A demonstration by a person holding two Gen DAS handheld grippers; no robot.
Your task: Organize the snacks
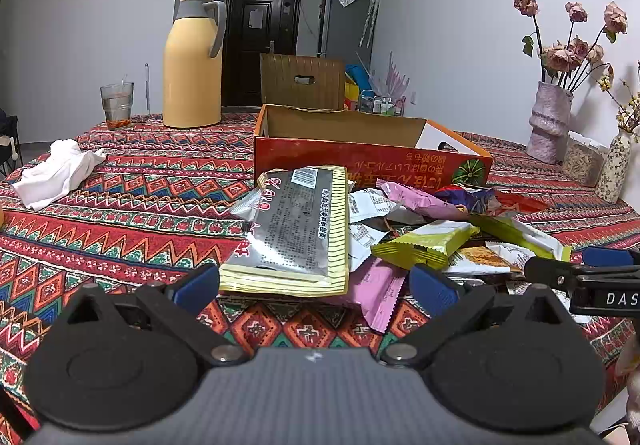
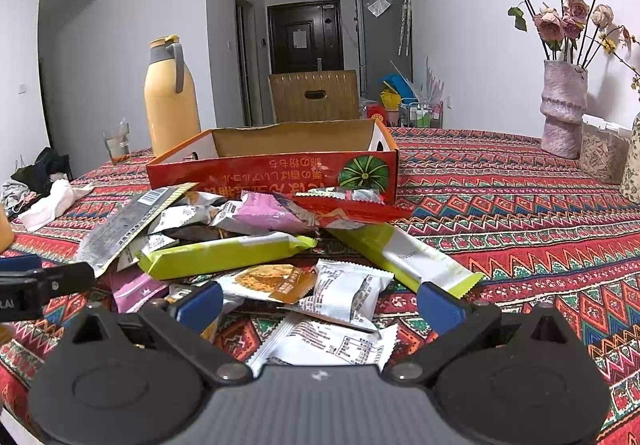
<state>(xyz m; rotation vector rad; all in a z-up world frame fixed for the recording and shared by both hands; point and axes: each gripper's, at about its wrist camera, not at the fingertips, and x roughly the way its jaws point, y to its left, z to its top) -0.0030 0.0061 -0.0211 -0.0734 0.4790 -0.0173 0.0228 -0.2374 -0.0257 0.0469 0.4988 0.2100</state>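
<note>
Loose snack packets heaped just before open red cardboard box (image 1: pixel 372 161). Left gripper (image 1: pixel 314 287) spread wide, nothing held; large silver-and-yellow striped packet (image 1: pixel 294 229) found dead ahead, long axis toward box. Right gripper (image 2: pixel 320 303) wide, empty, over white packets (image 2: pixel 348 293).

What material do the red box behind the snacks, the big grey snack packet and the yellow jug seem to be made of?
Red box: likely corrugated cardboard, with a brown raw inside and a printed, slightly glossy outside.
Grey snack packet: probably plastic or foil film, shiny and creased.
Yellow jug: smooth matte shell, plastic or coated metal; cannot tell which.
</note>
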